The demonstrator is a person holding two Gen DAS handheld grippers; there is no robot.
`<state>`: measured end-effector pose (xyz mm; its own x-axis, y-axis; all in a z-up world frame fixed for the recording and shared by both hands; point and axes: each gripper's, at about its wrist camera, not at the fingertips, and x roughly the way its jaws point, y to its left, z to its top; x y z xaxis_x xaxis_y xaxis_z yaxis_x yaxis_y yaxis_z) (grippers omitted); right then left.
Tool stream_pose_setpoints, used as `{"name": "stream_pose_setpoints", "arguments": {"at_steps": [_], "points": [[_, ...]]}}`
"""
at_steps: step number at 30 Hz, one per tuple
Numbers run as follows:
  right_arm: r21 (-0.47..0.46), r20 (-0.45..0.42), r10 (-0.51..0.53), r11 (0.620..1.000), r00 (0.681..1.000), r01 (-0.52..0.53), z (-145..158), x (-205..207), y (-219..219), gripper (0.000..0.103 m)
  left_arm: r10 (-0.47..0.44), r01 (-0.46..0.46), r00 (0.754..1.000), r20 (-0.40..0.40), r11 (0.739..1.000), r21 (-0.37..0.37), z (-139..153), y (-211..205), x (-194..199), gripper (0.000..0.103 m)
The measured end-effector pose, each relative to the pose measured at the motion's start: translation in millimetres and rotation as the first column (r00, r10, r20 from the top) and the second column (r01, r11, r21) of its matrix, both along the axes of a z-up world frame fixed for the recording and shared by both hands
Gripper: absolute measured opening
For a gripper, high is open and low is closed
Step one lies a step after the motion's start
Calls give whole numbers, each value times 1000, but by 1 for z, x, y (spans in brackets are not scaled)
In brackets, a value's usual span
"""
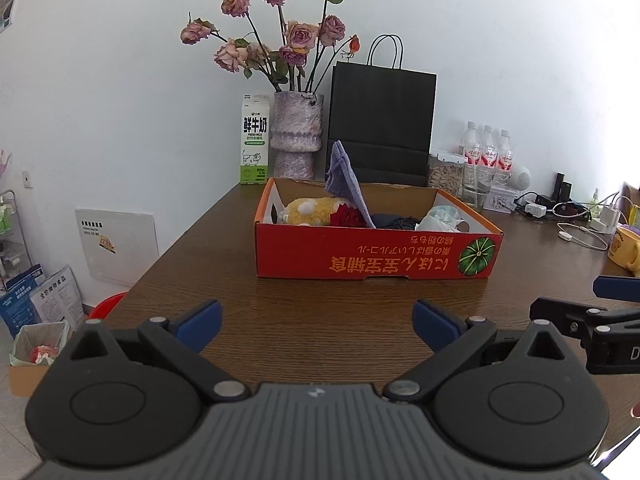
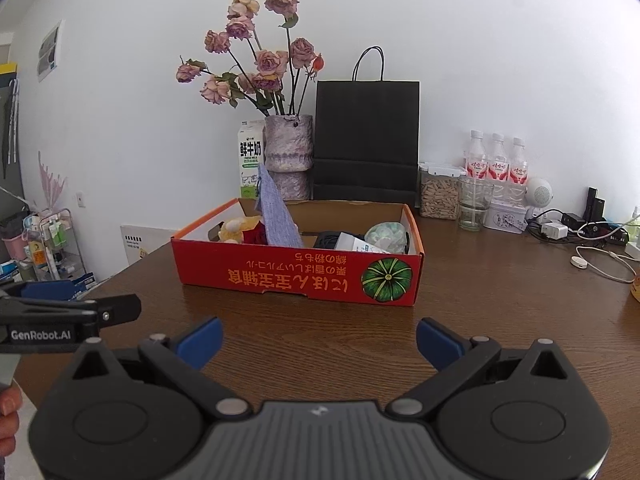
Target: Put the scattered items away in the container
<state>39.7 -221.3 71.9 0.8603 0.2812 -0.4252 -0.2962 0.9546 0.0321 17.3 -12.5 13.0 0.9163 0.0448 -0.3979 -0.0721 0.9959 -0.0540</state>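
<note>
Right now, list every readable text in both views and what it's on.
"鲜牛奶" and "FRESH MILK": milk carton.
"GenRobot.AI": side of the left tongs, seen from the right wrist.
Orange Japanese print, upside down, not reliably readable: front of the red box.
Red bottle labels, wall panel and floor packets: too small to read.

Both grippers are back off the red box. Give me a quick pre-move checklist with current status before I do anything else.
1. Left gripper open and empty: ok.
2. Right gripper open and empty: ok.
3. Both held short of the red box, nothing touching it: ok.
4. Bare table in front of the box shows no stray items: ok.
5. Purple cloth fully inside: not ok, it pokes up above the rim.
6. Whether the yellow mug and cables at the right belong in the box: cannot tell.
</note>
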Motion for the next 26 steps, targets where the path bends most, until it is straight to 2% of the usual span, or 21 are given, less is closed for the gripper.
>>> {"name": "stream_pose_setpoints", "arguments": {"at_steps": [7,26], "points": [[4,-31,-7,1000,999,7,-5,-4,0,103,11,-11,1000,-15,1000,5,-2,-3,-3,103],[11,-44,5,1000,999,-4,-8,-2,2,103,-7,7,1000,-22,1000,5,-6,-6,-3,103]]}}
